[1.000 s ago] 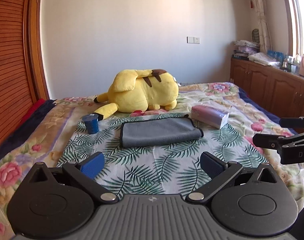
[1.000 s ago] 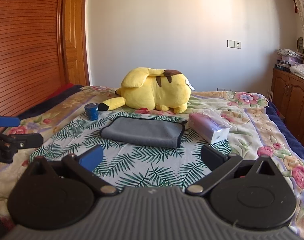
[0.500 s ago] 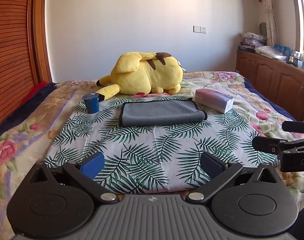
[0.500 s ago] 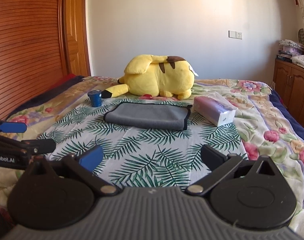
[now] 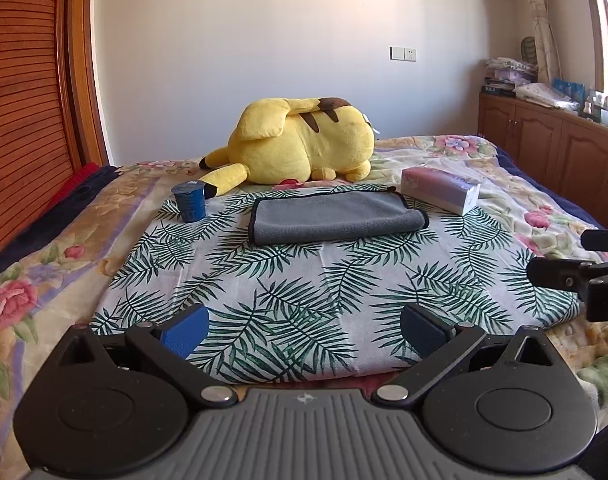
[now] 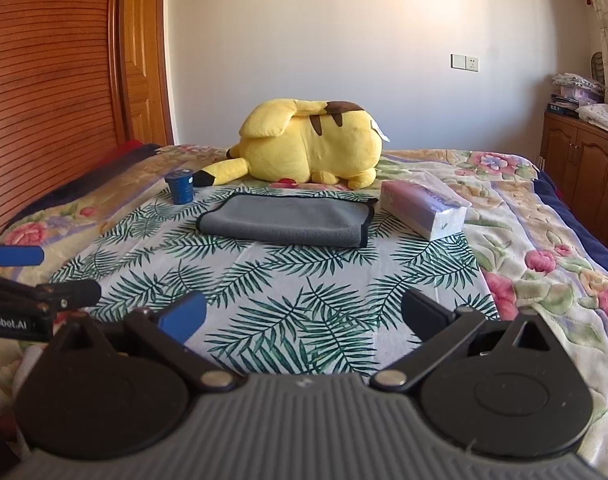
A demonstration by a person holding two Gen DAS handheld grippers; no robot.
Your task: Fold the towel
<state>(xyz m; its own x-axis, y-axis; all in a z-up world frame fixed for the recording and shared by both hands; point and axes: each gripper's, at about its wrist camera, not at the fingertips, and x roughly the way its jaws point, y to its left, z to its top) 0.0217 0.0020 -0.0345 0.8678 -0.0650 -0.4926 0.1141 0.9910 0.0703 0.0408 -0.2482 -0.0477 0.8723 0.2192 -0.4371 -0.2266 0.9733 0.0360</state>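
Note:
A grey towel (image 5: 335, 216) with a dark edge lies folded and flat on the far part of a palm-leaf cloth (image 5: 304, 280) spread on the bed; it also shows in the right wrist view (image 6: 288, 220). My left gripper (image 5: 304, 326) is open and empty, well short of the towel, near the cloth's front edge. My right gripper (image 6: 302, 314) is open and empty, also far back from the towel. Each gripper appears at the side of the other's view, the right gripper (image 5: 579, 264) and the left gripper (image 6: 36, 276).
A yellow plush toy (image 5: 300, 146) lies behind the towel. A blue cup (image 5: 190, 200) stands to the towel's left, a tissue pack (image 5: 439, 190) to its right. A wooden wardrobe (image 6: 44, 80) is on the left, wooden cabinets (image 5: 551, 148) on the right.
Both grippers have drawn back from the towel and sunk lower, so the bed looks farther and flatter. The towel has not moved. Both stay open.

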